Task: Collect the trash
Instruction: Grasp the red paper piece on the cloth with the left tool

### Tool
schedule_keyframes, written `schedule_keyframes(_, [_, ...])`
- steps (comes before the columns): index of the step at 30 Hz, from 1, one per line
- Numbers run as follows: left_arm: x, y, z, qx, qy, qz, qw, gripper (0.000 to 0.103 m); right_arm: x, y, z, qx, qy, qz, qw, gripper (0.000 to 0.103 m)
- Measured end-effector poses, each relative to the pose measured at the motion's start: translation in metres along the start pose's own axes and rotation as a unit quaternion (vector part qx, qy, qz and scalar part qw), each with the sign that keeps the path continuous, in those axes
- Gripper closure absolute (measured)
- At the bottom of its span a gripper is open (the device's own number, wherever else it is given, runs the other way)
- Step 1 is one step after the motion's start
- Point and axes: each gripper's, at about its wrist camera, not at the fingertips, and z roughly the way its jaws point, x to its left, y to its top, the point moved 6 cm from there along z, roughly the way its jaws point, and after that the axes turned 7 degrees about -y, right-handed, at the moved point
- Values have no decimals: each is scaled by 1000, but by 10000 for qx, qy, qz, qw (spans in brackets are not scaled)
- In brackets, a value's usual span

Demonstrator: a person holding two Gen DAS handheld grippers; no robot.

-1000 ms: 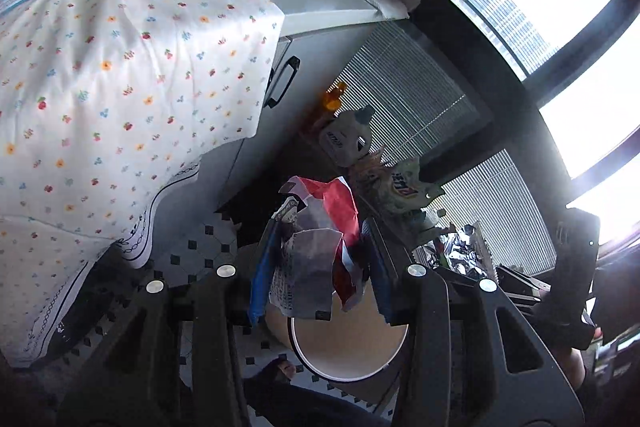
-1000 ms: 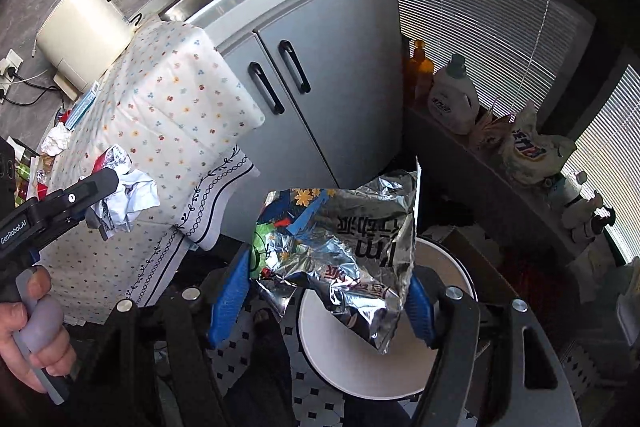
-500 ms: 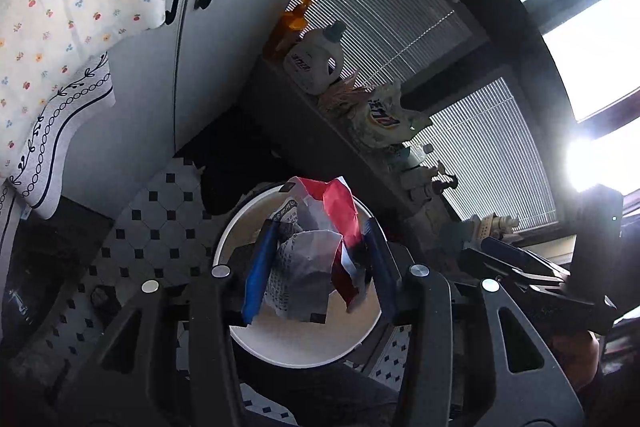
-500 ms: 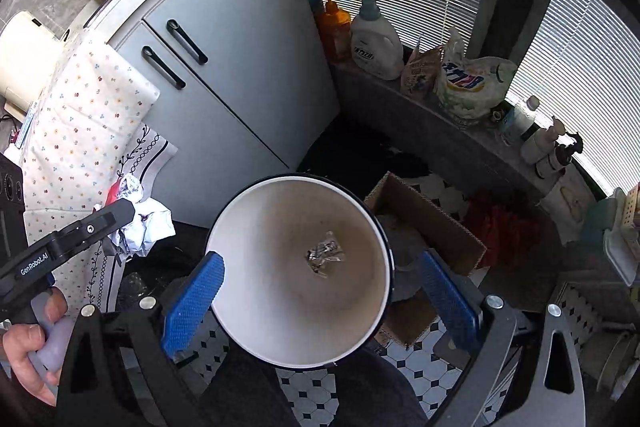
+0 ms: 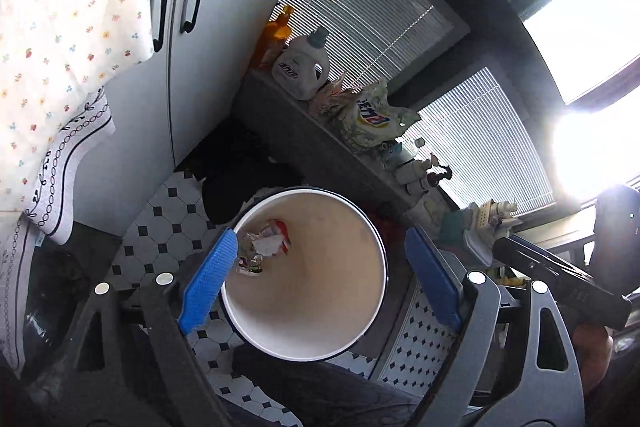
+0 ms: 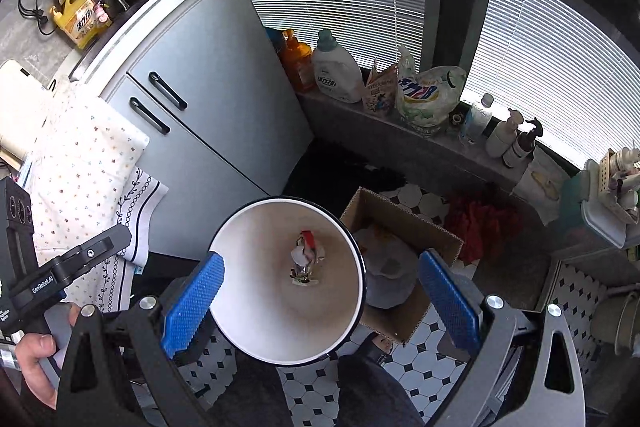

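Trash (image 5: 262,247) crumpled at bottom of bin (image 5: 360,339), clear of rim. Left gripper (image 5: 316,283) above bin, jaws just opened wide, nothing between. Right gripper (image 6: 320,303) wide, empty, over bin too. Box (image 6: 404,223) touching bin; cabinet (image 6: 208,115) close behind.

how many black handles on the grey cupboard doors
2: one handle on the door nearer the window, the other handle on the door beside the floral cloth. The cloth may hide more.
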Motion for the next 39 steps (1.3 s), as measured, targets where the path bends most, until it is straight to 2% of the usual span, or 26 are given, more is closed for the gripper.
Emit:
schedule_keyframes(3, [16, 9, -40, -218, 139, 22, 9997, 16, 31, 5, -12, -111, 187, 36, 9998, 8])
schedule_keyframes(5, [31, 16, -68, -398, 371, 69, 9985, 16, 53, 10, -20, -263, 319, 26, 9991, 8])
schedule_keyframes(9, [68, 28, -130, -725, 681, -109, 9950, 16, 105, 21, -35, -446, 520, 51, 9976, 8])
schedule_keyframes(14, [114, 40, -205, -1166, 1036, -291, 9873, 15, 184, 29, -51, -679, 774, -318, 9942, 8])
schedule_keyframes(23, [199, 57, -306, -1897, 1642, -680, 9656, 15, 324, 41, -70, -864, 1416, -1157, 9793, 8])
schedule_keyframes(26, [229, 53, -337, -2182, 1805, -834, 9554, 15, 371, 41, -75, -1017, 1559, -1545, 9703, 8])
schedule_keyframes(28, [249, 50, -356, -2353, 1855, -1061, 9481, 15, 402, 38, -74, -942, 1545, -1821, 9665, 8])
schedule_keyframes(30, [267, 45, -374, -2504, 1904, -1130, 9425, 15, 429, 35, -78, -961, 1729, -1944, 9608, 8])
schedule_keyframes(35, [314, 34, -404, -2675, 2178, -1389, 9283, 15, 495, 23, -78, -944, 1951, -2444, 9451, 8])
schedule_keyframes(39, [343, 23, -416, -2741, 2257, -1499, 9228, 15, 543, 11, -77, -881, 2159, -2702, 9341, 8])
